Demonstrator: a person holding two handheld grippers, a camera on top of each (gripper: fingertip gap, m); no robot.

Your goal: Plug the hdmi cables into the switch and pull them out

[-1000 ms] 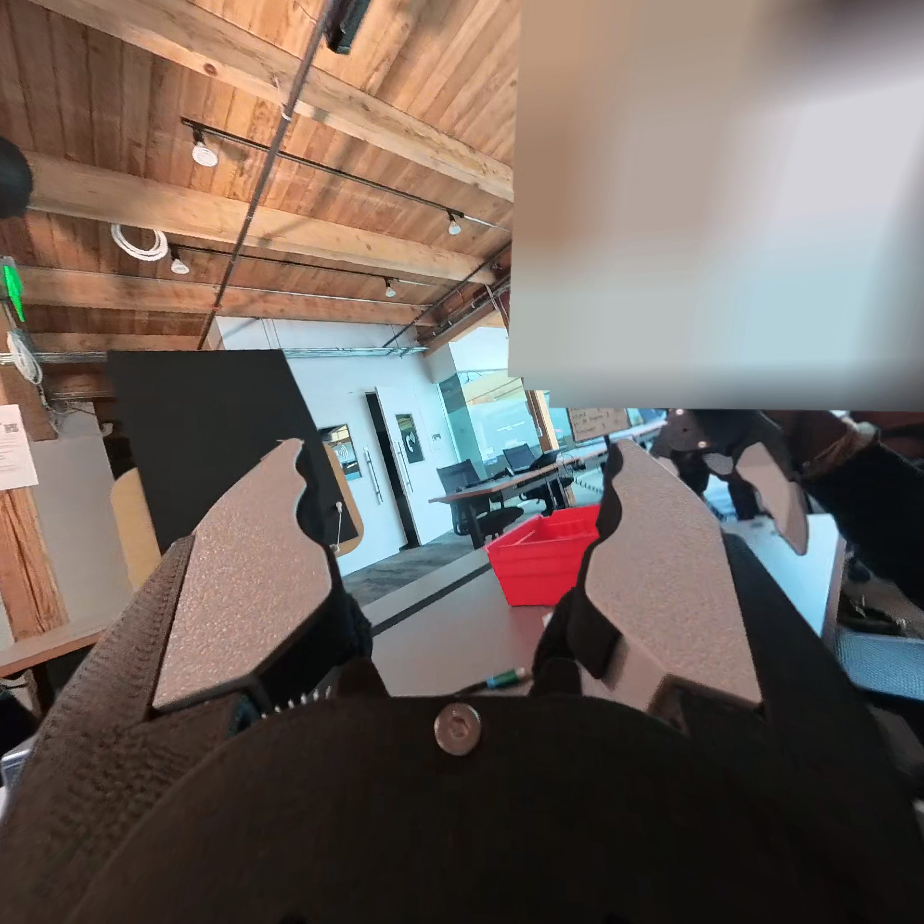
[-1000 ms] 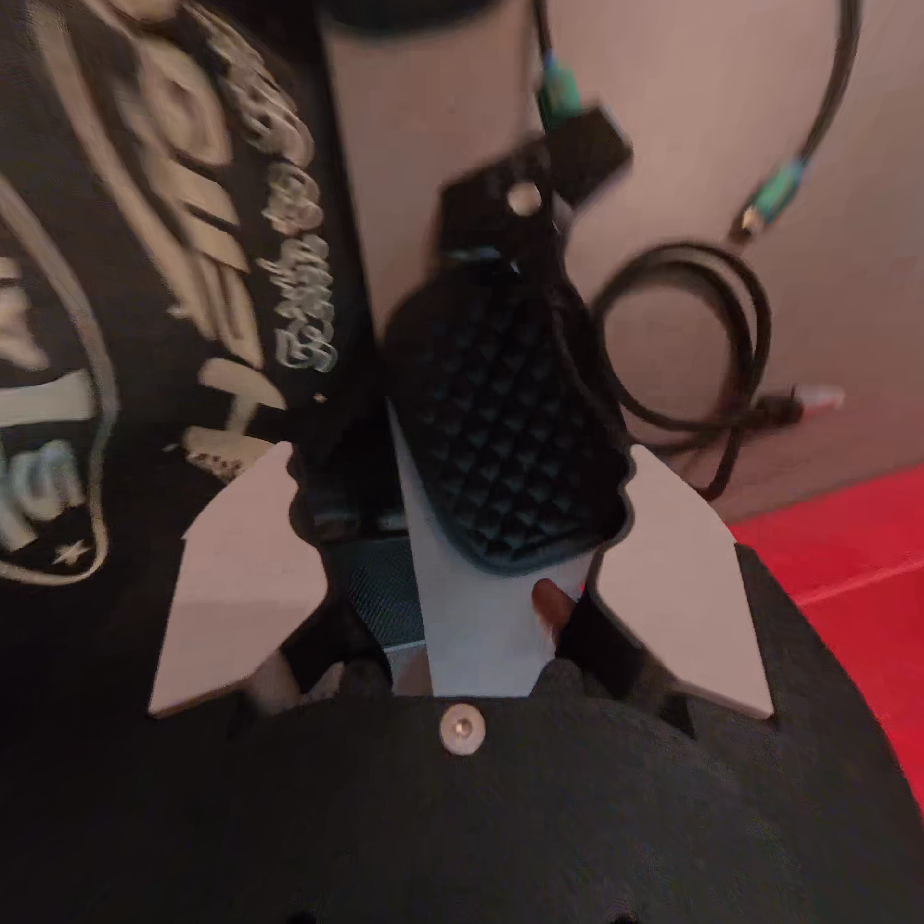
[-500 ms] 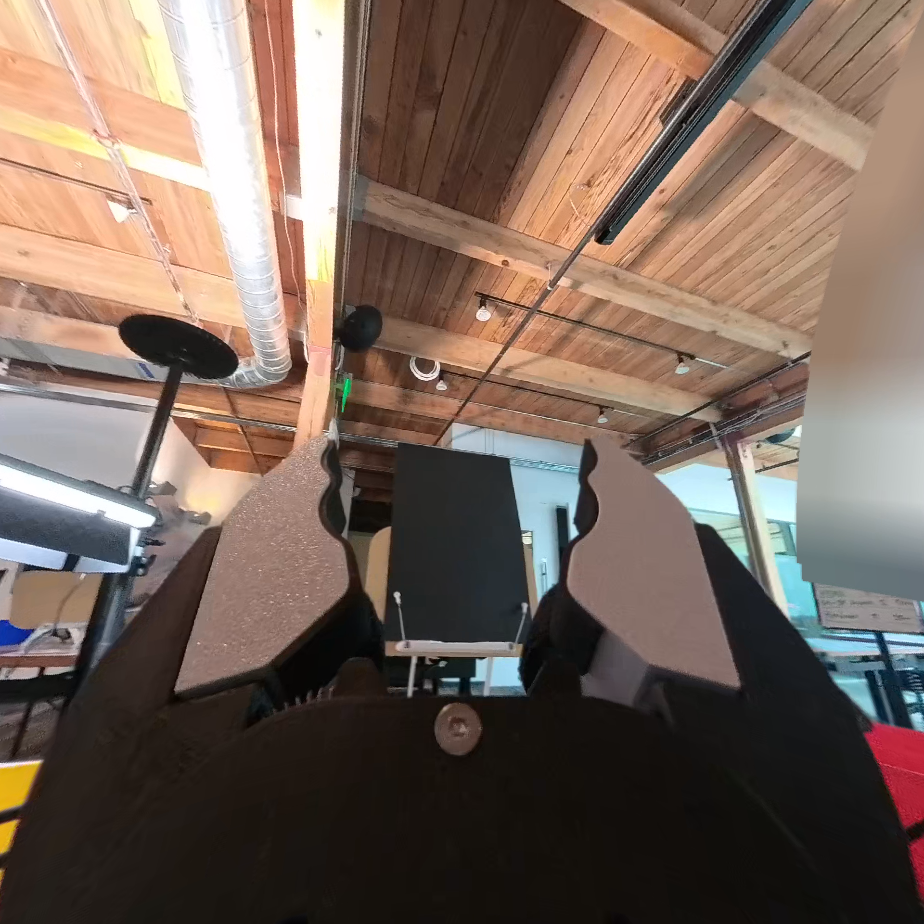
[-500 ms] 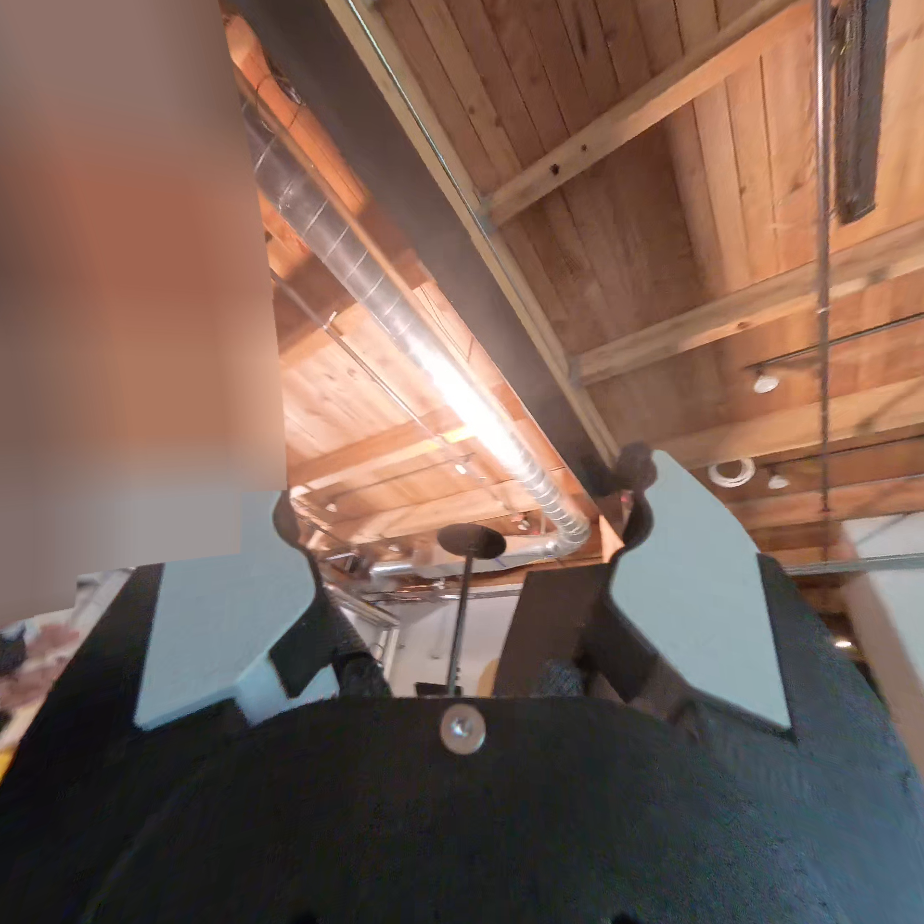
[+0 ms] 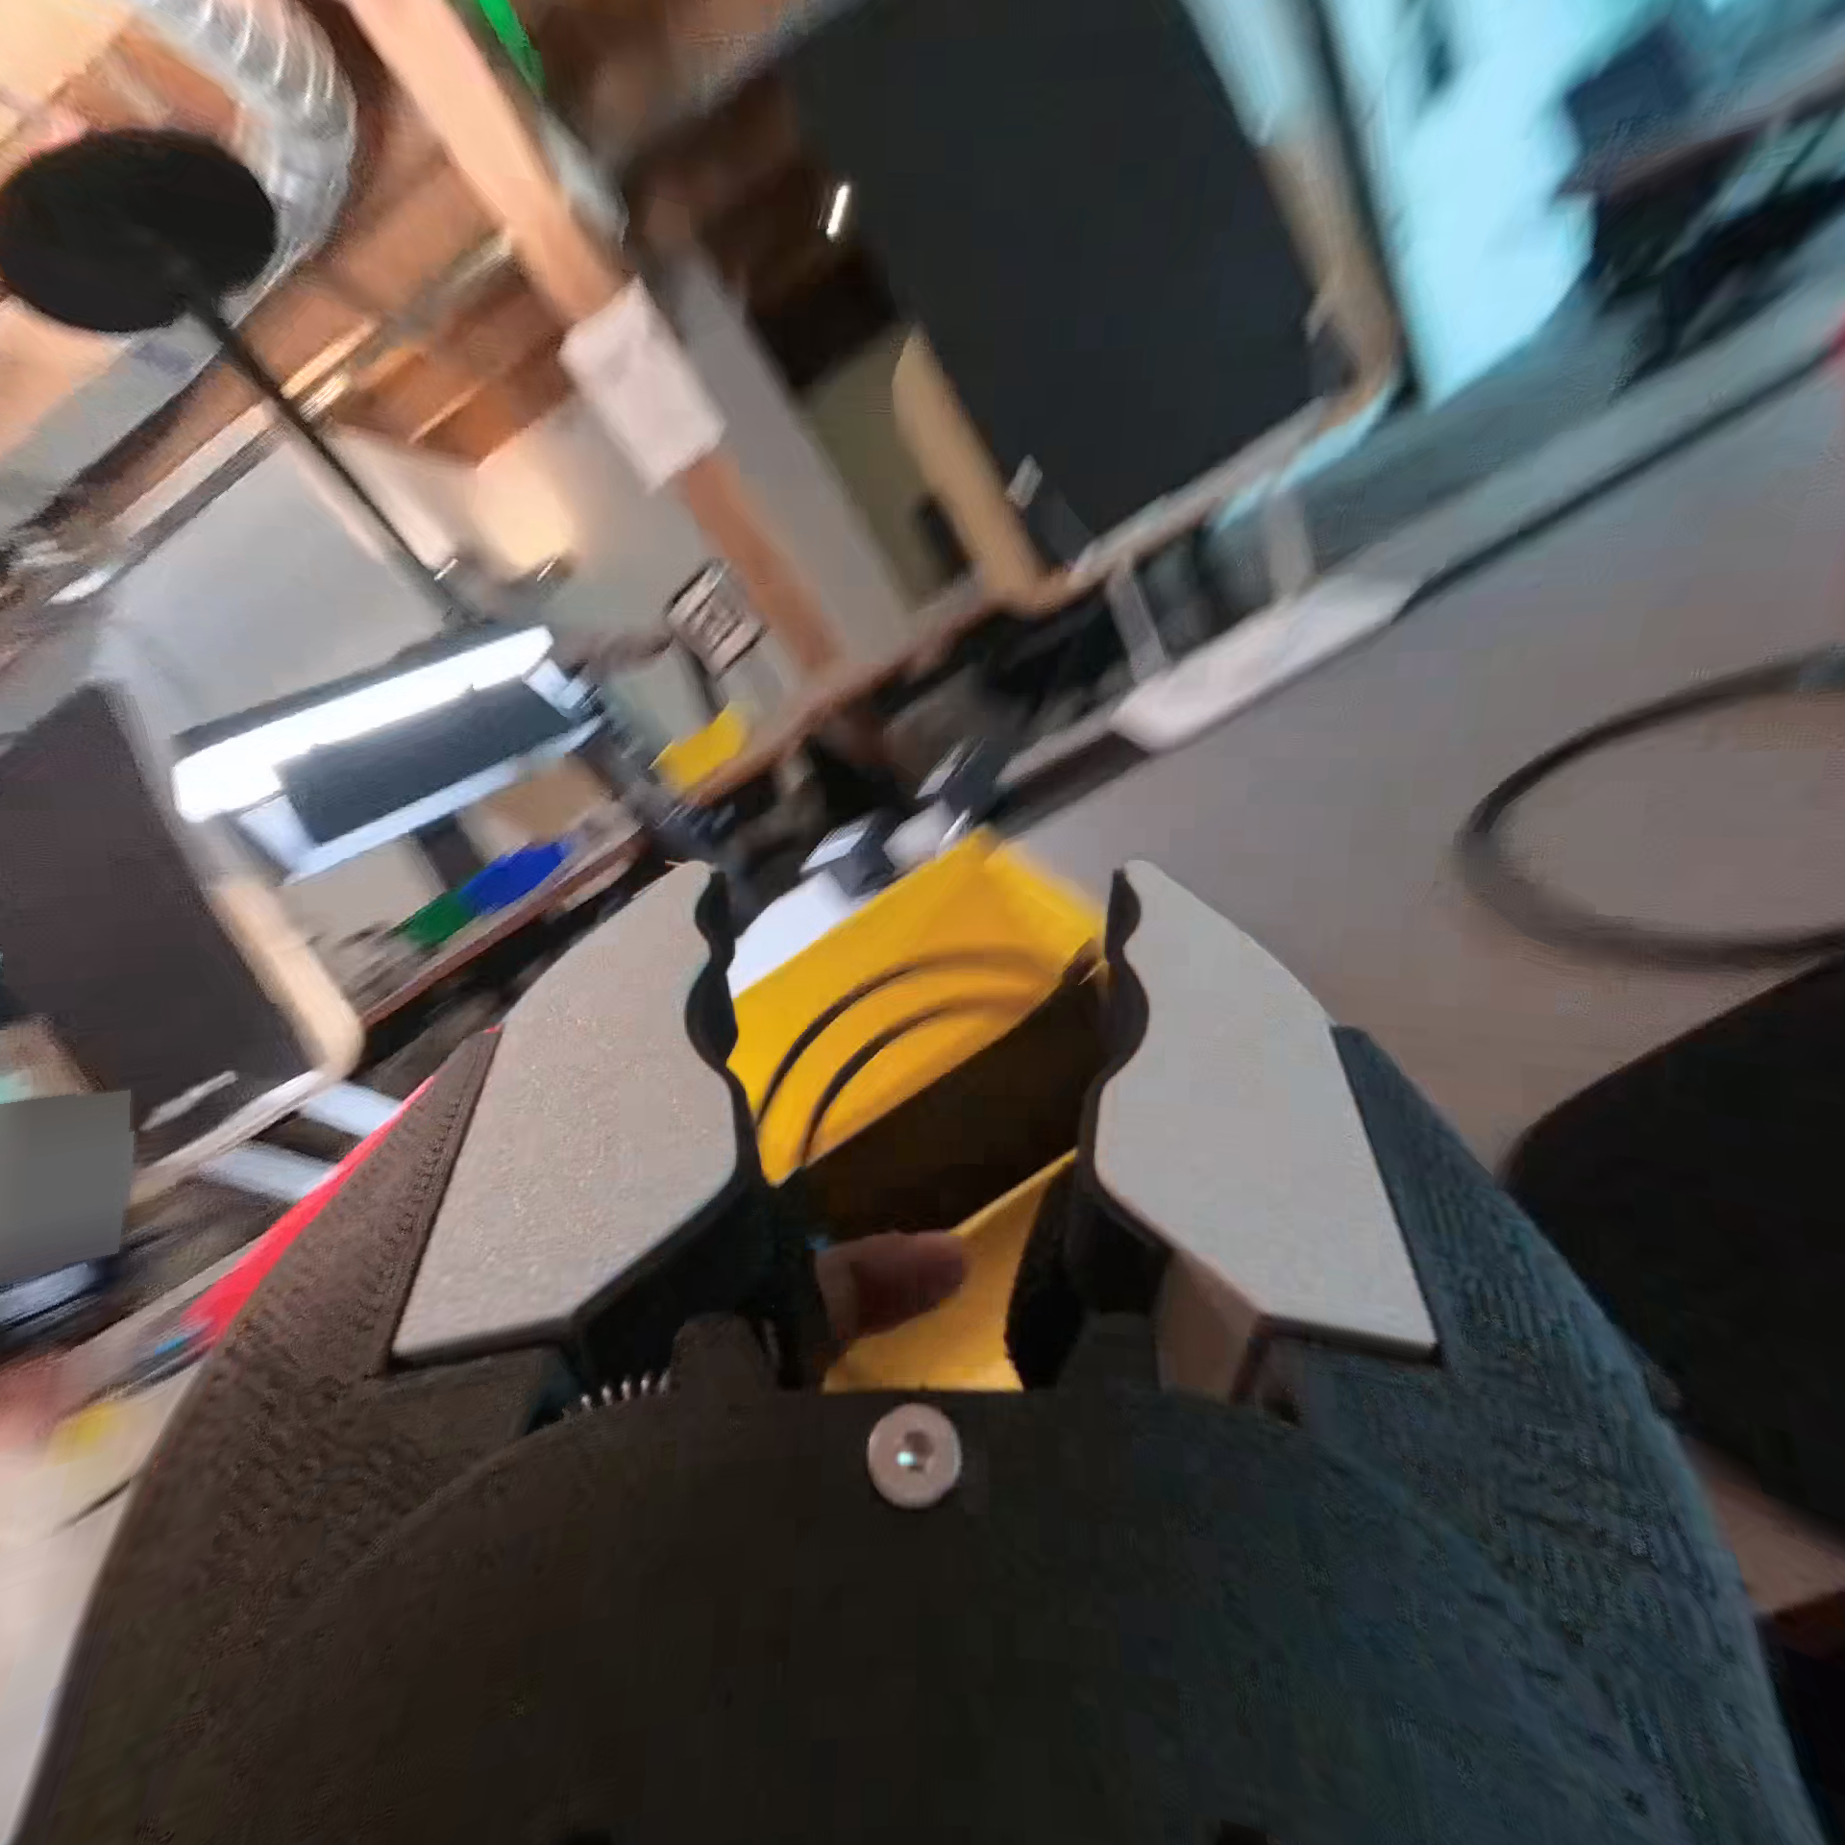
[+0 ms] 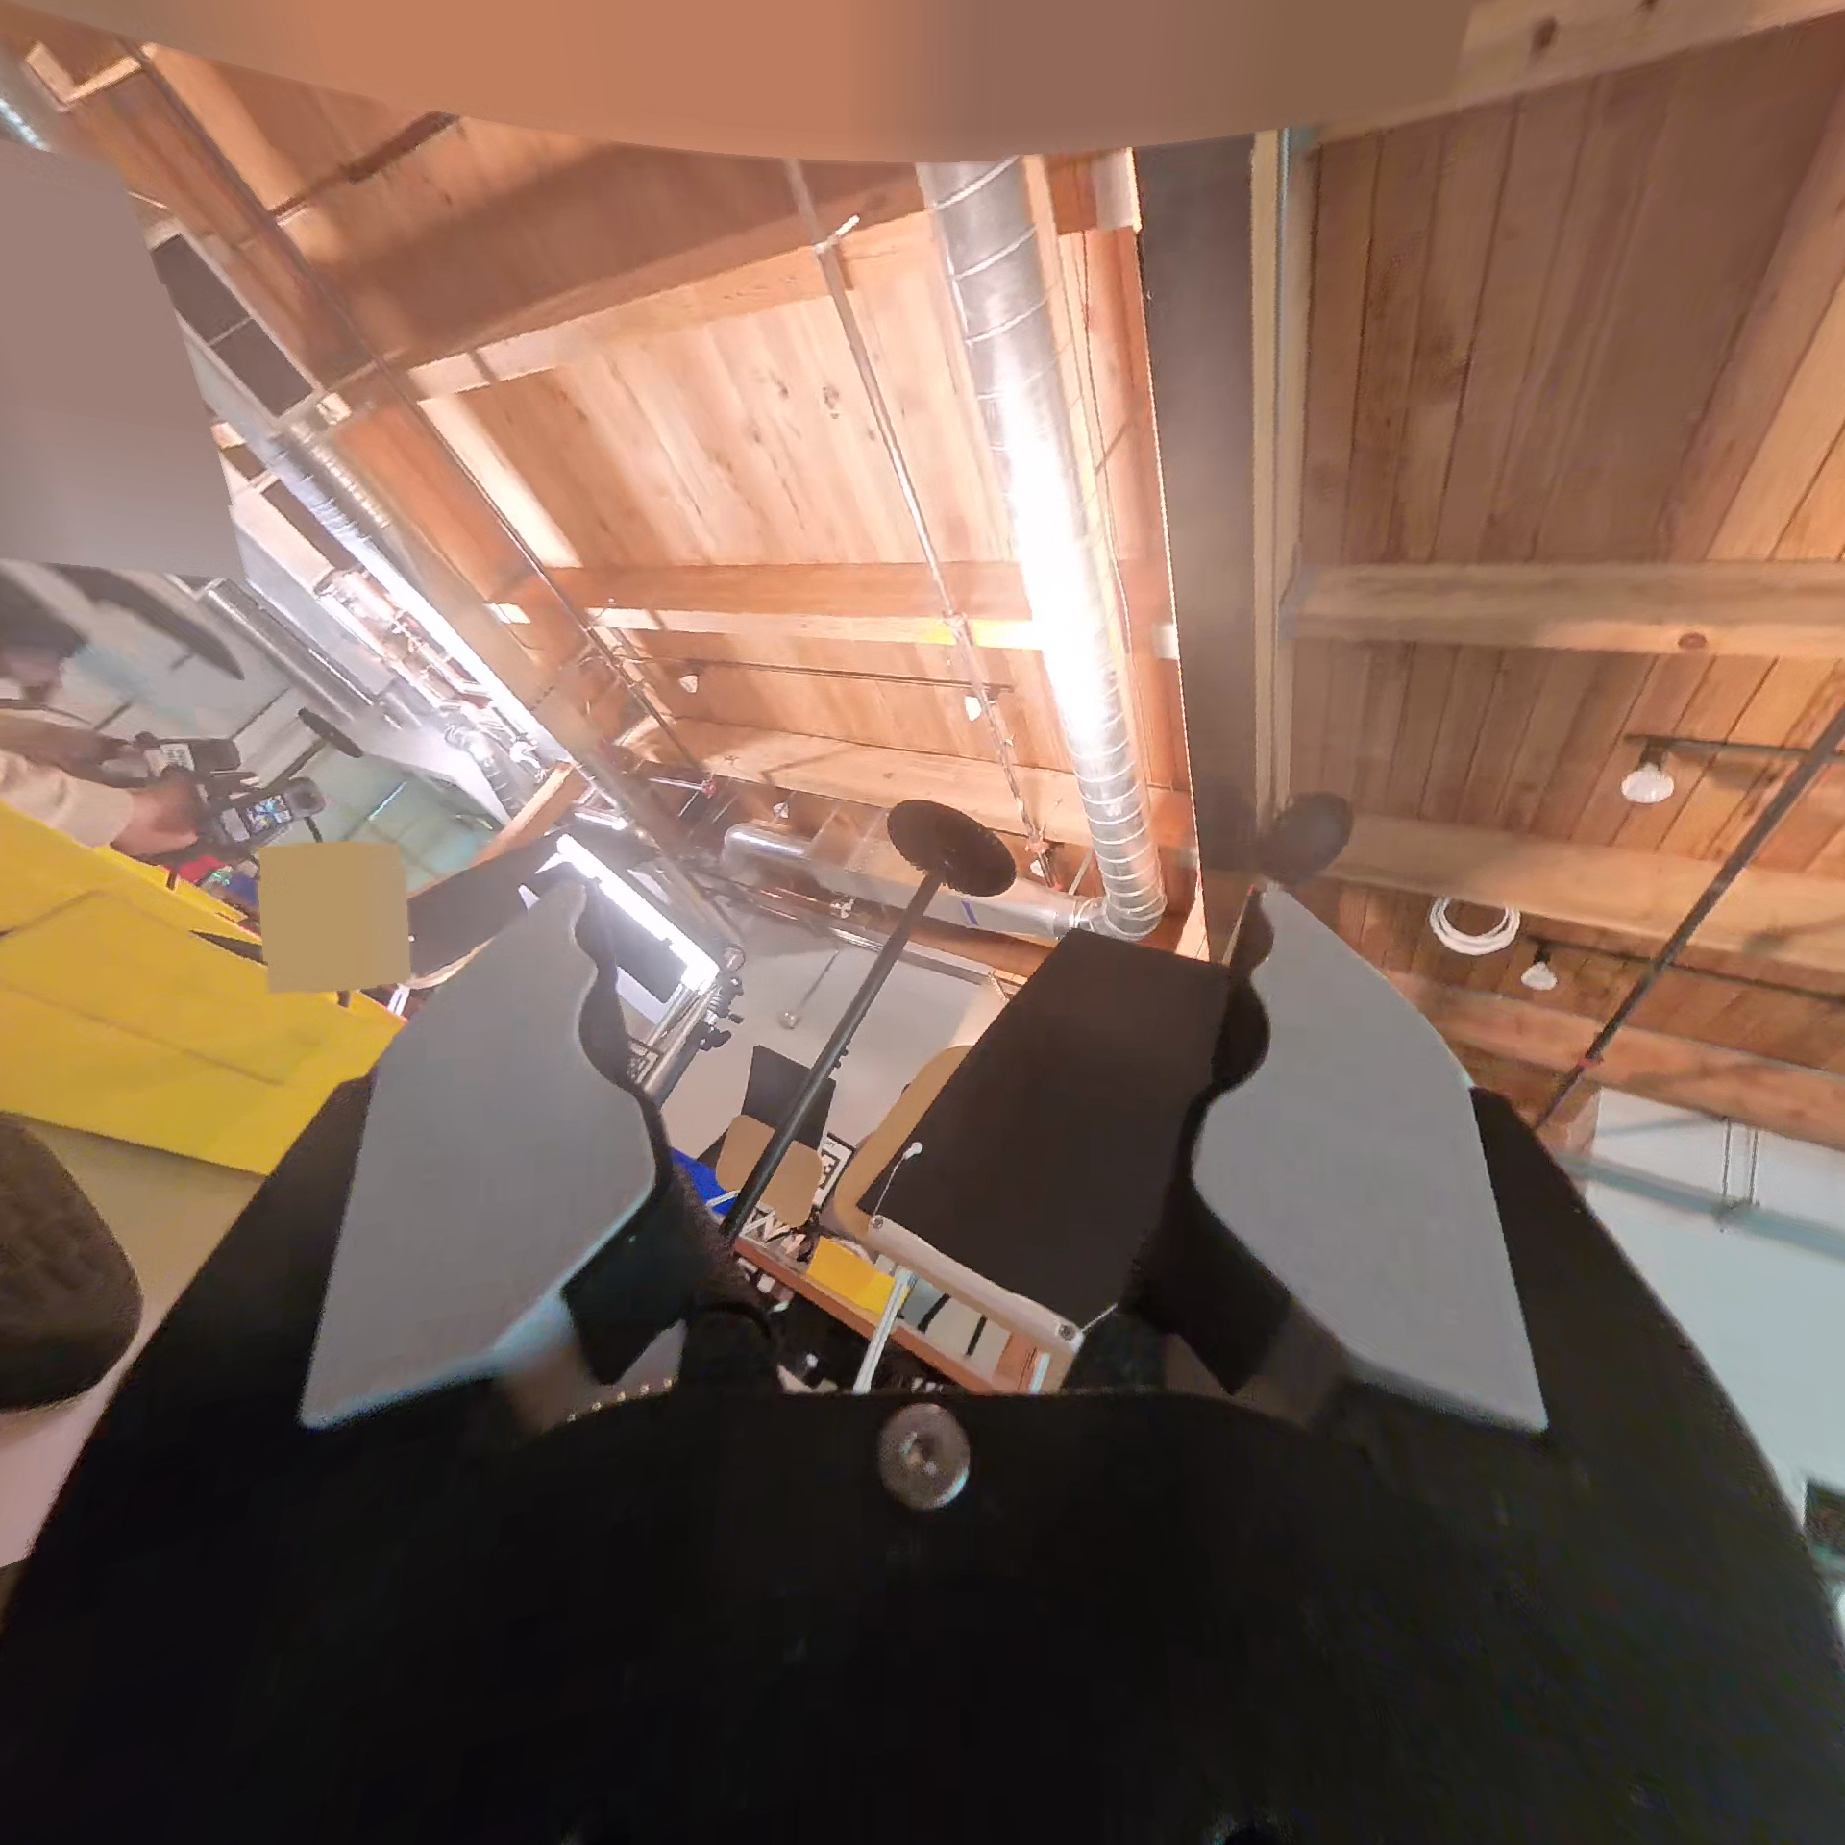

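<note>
In the blurred left wrist view, my left gripper is open and empty, tilted over a yellow bin. Black cable loops lie in the bin, seen between the fingers. Another black cable loop lies on the grey table to the right. My right gripper is open and empty and points up at the wooden ceiling. No switch and no cable plug shows in either view.
A dark rounded body is close on the left gripper's right. In the right wrist view, the yellow bin and a black textured part sit at the left. A black panel on a stand and a lamp pole are ahead.
The left view has swung down from the ceiling to the table and the yellow bin. The right view stays on the ceiling but has turned. Both grippers stay open.
</note>
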